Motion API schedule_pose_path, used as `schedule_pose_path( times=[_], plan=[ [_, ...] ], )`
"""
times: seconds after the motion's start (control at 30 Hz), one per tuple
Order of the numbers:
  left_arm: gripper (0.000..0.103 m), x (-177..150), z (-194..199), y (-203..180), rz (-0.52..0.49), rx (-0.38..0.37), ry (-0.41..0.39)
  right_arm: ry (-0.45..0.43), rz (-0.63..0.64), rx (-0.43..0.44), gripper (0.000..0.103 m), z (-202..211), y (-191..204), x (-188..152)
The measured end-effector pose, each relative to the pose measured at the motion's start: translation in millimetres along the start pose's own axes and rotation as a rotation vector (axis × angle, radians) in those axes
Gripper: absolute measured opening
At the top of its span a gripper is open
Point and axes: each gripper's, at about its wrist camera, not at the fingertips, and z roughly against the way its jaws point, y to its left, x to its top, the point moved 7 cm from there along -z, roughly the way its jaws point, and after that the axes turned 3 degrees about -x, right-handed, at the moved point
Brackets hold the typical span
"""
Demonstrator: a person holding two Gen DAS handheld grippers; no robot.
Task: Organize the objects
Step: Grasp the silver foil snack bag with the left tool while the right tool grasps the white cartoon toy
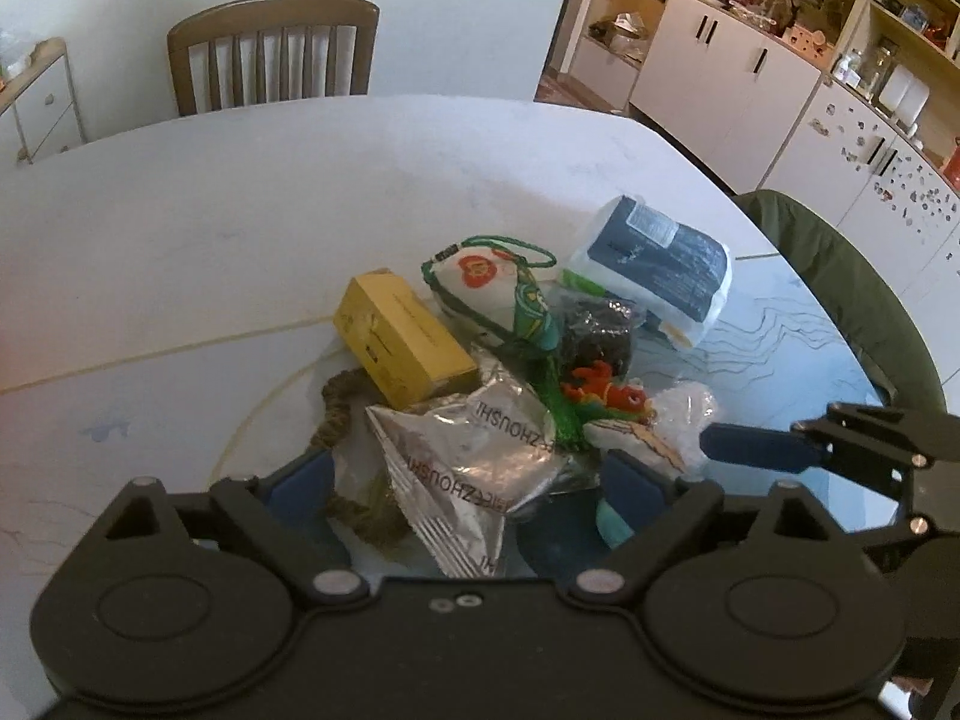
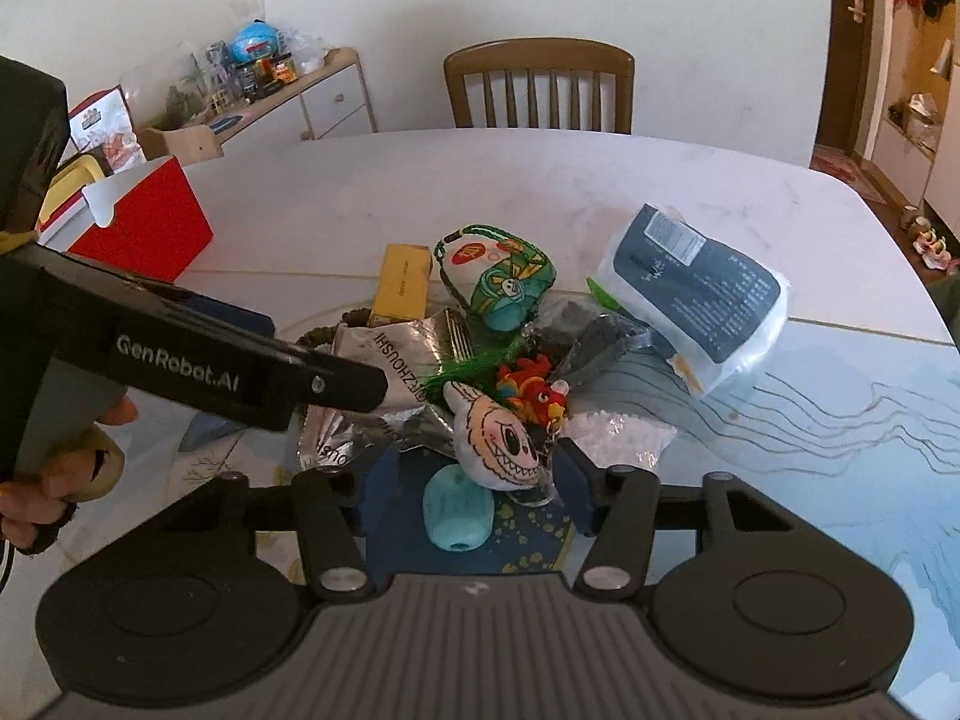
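Note:
A pile of small objects lies on the white table [image 1: 180, 228]. In the left wrist view my left gripper [image 1: 468, 480] is open, with its blue fingers either side of a silver foil snack packet [image 1: 468, 456]. A yellow box [image 1: 402, 339], a green-trimmed pouch [image 1: 492, 291], a coil of rope [image 1: 342, 414] and a blue-white pack [image 1: 660, 267] lie beyond. In the right wrist view my right gripper [image 2: 471, 480] is open around a white shark plush in clear wrap [image 2: 504, 438], above a teal block [image 2: 457, 510]. A red-orange toy [image 2: 531, 393] sits just behind.
A red and white box [image 2: 135, 216] stands at the table's left. A wooden chair [image 2: 540, 87] is at the far side, and a green-cushioned chair [image 1: 840, 288] at the right. The near part of the table has a blue glass surface [image 2: 810, 450]. Cabinets line the walls.

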Motion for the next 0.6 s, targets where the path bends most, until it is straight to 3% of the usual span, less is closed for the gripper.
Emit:
schedule_pose_path(
  times=[0.13,0.2,0.33,0.4,0.6],
  plan=[
    [0.093,-1.2,-12.5,-0.4,0.005,0.004,0.026,0.009,-0.004,0.007,0.051,-6.9,-2.3,0.3],
    [0.084,-1.7,-17.0,0.7,0.011,0.009,0.037,0.015,-0.005,0.005,0.050,-10.4,-2.7,-0.3],
    [0.080,-2.1,-18.4,1.4,0.026,-0.006,0.041,0.008,-0.019,0.009,0.043,-12.1,-4.9,2.8],
    [0.069,-2.2,-18.3,0.5,0.030,-0.014,0.041,0.001,-0.021,0.008,0.039,-11.8,-5.8,4.6],
    [0.057,-1.4,-15.4,0.7,0.017,0.009,0.042,0.008,-0.025,-0.001,0.031,-14.7,-7.5,4.8]
  ],
)
